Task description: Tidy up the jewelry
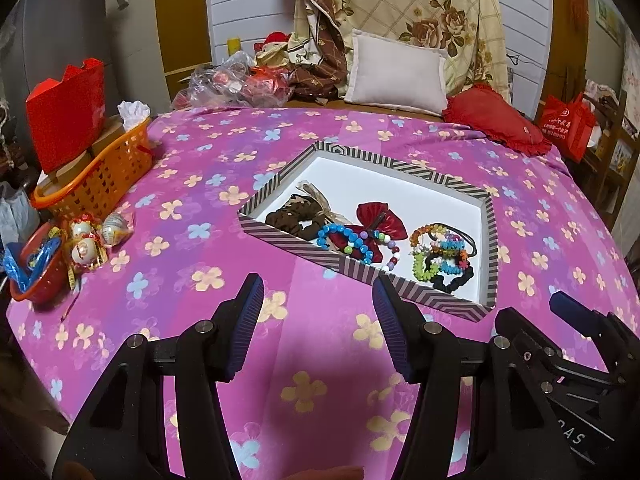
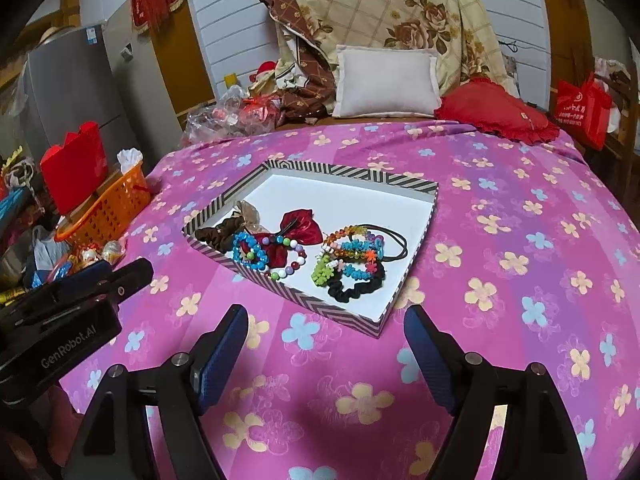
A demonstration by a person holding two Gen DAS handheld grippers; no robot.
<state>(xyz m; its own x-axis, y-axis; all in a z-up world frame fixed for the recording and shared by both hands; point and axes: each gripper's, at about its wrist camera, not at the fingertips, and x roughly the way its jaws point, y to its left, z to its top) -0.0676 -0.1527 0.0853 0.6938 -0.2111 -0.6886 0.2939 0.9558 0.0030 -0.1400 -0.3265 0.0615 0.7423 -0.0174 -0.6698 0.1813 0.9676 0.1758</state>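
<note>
With both the left gripper (image 1: pixel 318 286) and right gripper (image 2: pixel 326 316) released and empty, sorting looks finished; next probably means backing away from the tray (image 2: pixel 348 172).

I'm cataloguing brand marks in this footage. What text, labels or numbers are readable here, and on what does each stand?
"GenRobot.AI": white letters on the black body of the left gripper, seen from the right wrist view.
"AS": end of a cut-off word on the right gripper body.
Red shopping bag: white print, too blurred to read.
Grey fridge sticker: too small.
Red paper bag: faint print, unreadable.
</note>
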